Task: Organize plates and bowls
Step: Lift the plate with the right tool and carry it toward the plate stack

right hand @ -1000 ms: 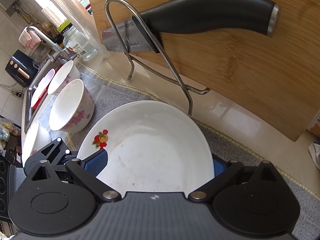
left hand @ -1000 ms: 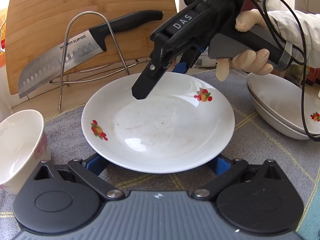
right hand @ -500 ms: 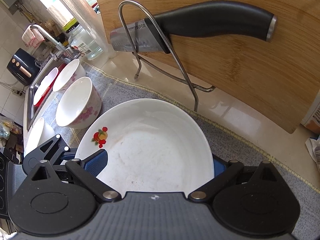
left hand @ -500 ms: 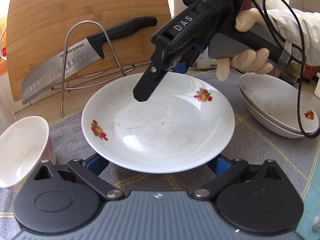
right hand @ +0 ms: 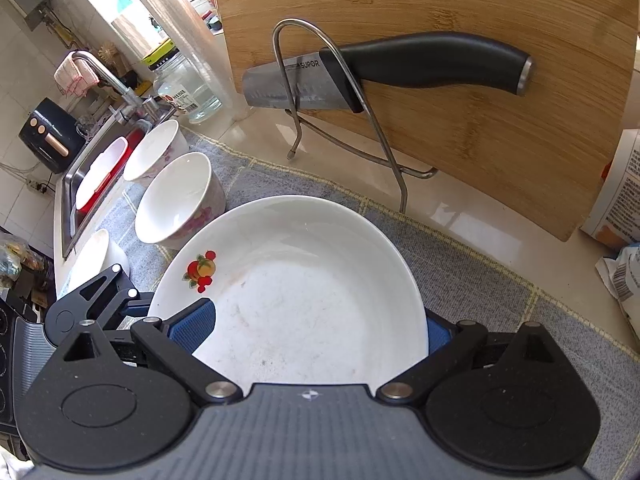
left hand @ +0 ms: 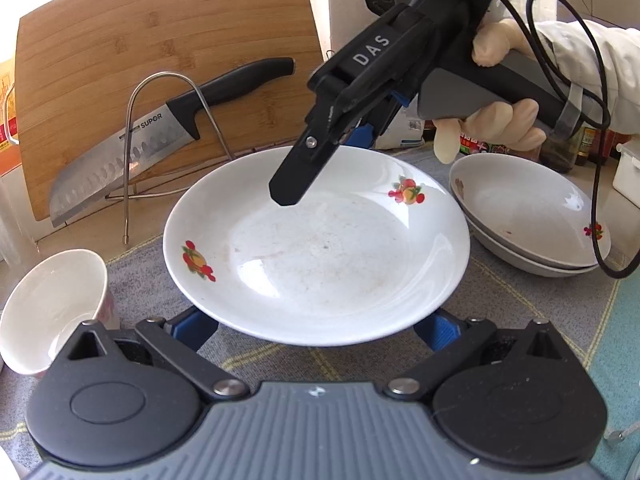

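Two grippers are carrying one white fruit-printed ceramic plate (left hand: 316,248): left of it is sitting a white floral bowl (left hand: 52,308); the left gripper (left hand: 316,326) is cradling its near rim, jaws apart; the right gripper (left hand: 340,144) is clamping its far rim. Right of it, stacked white plates (left hand: 528,216) are waiting; keeping it level should help it nest.

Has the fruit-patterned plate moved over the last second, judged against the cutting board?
Yes. In the right wrist view the plate has drawn back from the cutting board and its wire rack, with more mat showing between them.
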`<state>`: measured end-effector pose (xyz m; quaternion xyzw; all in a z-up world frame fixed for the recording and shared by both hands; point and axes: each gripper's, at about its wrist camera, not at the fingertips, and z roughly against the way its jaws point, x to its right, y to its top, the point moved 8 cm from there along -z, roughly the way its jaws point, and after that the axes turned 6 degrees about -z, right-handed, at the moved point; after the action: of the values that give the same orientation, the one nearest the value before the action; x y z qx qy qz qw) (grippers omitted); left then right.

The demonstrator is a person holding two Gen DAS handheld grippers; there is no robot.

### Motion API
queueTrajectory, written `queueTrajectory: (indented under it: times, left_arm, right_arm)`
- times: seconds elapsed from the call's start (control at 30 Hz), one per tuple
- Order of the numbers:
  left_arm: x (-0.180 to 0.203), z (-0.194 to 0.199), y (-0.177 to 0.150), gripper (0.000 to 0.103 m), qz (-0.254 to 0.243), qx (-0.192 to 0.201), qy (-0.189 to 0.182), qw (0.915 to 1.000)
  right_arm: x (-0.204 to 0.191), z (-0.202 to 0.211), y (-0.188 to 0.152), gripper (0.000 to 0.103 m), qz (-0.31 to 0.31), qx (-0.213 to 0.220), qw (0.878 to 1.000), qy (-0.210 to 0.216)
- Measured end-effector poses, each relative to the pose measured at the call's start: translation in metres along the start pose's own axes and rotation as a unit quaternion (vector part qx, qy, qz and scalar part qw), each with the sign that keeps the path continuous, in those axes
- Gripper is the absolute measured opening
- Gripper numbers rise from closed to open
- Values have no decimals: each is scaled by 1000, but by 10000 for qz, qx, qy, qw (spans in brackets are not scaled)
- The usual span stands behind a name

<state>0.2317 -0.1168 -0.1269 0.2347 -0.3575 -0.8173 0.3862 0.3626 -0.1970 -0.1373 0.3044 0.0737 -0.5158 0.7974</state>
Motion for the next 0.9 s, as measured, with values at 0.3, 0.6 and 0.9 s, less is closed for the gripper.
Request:
queueTrajectory:
  times: [0.3,0.6,0.9]
  left_arm:
    - [10,12,5,102,-76,0,-46,10000]
    - [23,21,11,102,-204,9,-114,9997]
    - [42,32,13,102,-261,30,-234,9994]
  right_arm:
    - [-9,17,-15,103,9,114,9999,-22]
    - [-12,35,-34,103,-74,243,9996,-82]
    - [-12,52,-54,103,-193,359,9991,-148]
